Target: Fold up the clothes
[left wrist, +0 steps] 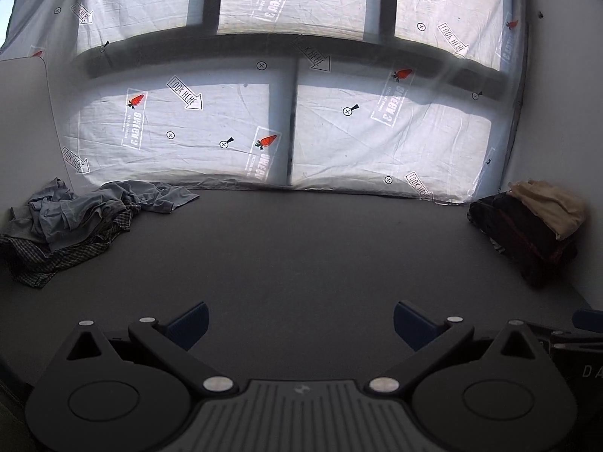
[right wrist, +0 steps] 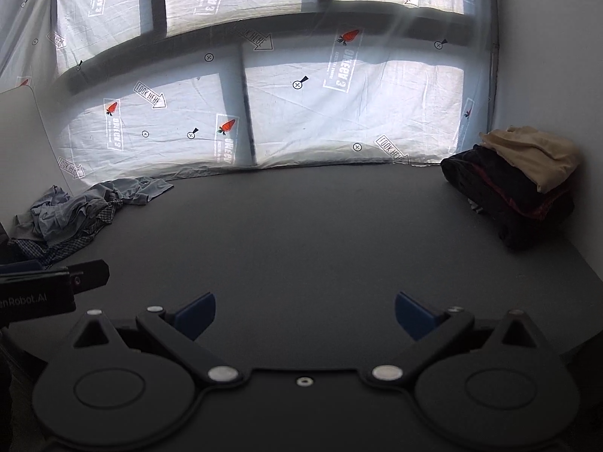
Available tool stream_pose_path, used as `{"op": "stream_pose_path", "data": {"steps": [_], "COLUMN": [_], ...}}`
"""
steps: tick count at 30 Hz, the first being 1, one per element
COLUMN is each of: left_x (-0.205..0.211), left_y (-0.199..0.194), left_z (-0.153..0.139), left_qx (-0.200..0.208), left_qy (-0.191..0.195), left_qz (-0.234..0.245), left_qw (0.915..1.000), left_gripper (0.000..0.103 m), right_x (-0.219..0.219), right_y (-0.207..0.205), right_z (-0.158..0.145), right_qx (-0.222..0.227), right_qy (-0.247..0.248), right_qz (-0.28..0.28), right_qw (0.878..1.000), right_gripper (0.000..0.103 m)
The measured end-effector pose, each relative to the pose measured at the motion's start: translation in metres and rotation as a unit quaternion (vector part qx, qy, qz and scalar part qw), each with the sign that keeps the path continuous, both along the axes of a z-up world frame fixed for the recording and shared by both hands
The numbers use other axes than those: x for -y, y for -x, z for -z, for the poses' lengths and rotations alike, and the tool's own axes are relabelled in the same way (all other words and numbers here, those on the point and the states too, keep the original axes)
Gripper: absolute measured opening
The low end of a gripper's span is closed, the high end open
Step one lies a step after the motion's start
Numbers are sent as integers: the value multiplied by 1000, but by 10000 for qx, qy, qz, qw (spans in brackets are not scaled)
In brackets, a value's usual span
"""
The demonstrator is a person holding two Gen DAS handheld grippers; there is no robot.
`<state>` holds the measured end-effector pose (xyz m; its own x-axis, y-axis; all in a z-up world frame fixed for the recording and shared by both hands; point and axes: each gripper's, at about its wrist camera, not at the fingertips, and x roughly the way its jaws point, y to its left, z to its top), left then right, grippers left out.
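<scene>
A crumpled heap of unfolded clothes [left wrist: 71, 222] lies at the table's far left: grey-blue garments on a checked shirt; it also shows in the right wrist view [right wrist: 79, 211]. A folded stack [left wrist: 535, 226] sits at the far right, a beige piece on dark clothes with red trim, also in the right wrist view [right wrist: 520, 192]. My left gripper [left wrist: 300, 322] is open and empty over the dark table [left wrist: 301, 256]. My right gripper [right wrist: 305, 314] is open and empty, with the left gripper's body [right wrist: 52, 282] beside it on the left.
A printed white sheet [left wrist: 301, 120] hangs over windows behind the table's far edge. White walls close both sides [left wrist: 557, 94]. The table's right edge curves near the folded stack [right wrist: 588, 275].
</scene>
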<state>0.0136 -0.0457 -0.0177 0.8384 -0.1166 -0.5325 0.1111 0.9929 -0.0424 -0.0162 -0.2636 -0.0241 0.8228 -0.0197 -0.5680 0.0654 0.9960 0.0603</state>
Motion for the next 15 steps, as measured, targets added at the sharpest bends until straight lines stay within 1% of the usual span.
{"op": "stream_pose_path", "data": {"steps": [3, 9, 15], "left_x": [-7, -18, -20], "left_y": [7, 10, 14], "left_z": [-2, -5, -5], "left_qx": [36, 68, 136], "left_qy": [-35, 106, 84], "left_qz": [-74, -138, -139], "left_qw": [10000, 9998, 9998], "left_gripper": [103, 103, 103], "right_x": [-12, -20, -23], "right_y": [3, 5, 6], "right_z": [-2, -7, -10], "right_qx": [61, 163, 264], "right_qy": [130, 235, 223], "right_qz": [-86, -114, -127], "right_qw": [9999, 9995, 9993], "right_gripper": [103, 103, 103]}}
